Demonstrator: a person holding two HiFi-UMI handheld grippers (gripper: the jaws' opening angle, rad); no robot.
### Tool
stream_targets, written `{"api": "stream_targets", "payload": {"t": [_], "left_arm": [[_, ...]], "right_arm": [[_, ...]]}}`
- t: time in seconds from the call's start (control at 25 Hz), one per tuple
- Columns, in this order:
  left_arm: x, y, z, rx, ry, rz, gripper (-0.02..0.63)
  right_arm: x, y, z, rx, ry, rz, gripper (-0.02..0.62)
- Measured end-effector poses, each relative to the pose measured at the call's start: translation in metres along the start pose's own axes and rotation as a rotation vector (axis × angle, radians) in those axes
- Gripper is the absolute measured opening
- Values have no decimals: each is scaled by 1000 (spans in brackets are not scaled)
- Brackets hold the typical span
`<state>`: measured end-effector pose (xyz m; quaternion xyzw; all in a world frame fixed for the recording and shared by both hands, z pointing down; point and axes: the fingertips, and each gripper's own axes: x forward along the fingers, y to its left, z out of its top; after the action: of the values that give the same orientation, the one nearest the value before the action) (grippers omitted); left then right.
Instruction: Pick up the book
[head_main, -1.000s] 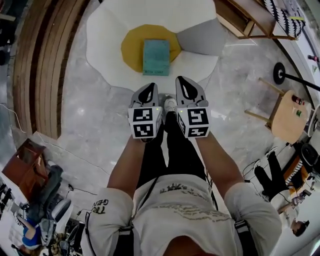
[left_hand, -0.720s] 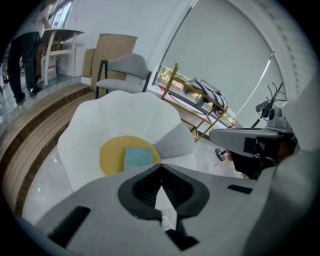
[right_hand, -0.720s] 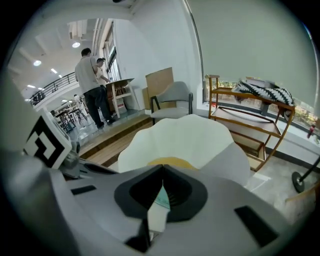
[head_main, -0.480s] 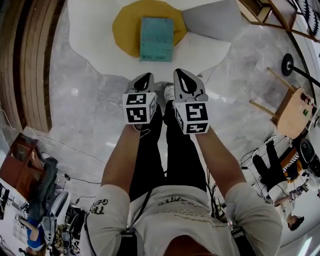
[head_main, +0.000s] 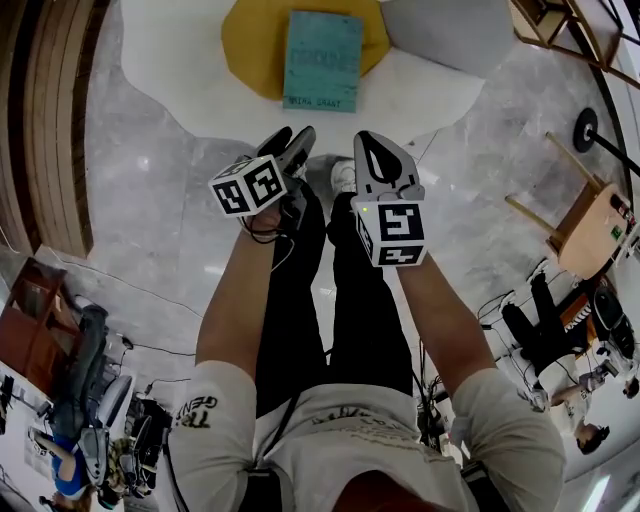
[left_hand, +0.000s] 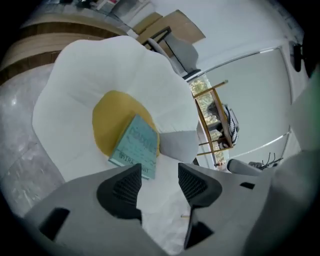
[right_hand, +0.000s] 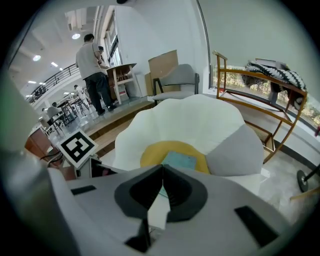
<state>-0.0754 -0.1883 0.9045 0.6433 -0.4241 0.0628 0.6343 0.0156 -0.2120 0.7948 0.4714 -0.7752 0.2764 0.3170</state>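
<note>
Here the book (head_main: 322, 60) lies flat on the yellow centre (head_main: 250, 45) of a white cushion (head_main: 175, 70), untouched. The left gripper (head_main: 290, 145) is opening its jaws with nothing between them — probably to fit the book's edge — while the right gripper (head_main: 372, 150) is closed and empty.

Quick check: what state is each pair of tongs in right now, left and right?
Left tongs: opening, nothing between them; the book lies ahead, untouched.
Right tongs: shut, empty.
</note>
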Motion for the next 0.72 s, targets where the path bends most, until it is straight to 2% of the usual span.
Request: {"api": "stream_targets", "payload": {"t": [0.32, 0.52, 0.72], "left_arm": [[40, 63, 14, -160, -50, -21, 251], [58, 93, 2, -162, -6, 4, 282], [72, 102, -7, -175, 17, -30, 301]], "right_arm": [[20, 0, -14, -4, 9, 8, 26], [30, -3, -29, 11, 38, -2, 26], [35, -3, -35, 18, 44, -6, 26]]}}
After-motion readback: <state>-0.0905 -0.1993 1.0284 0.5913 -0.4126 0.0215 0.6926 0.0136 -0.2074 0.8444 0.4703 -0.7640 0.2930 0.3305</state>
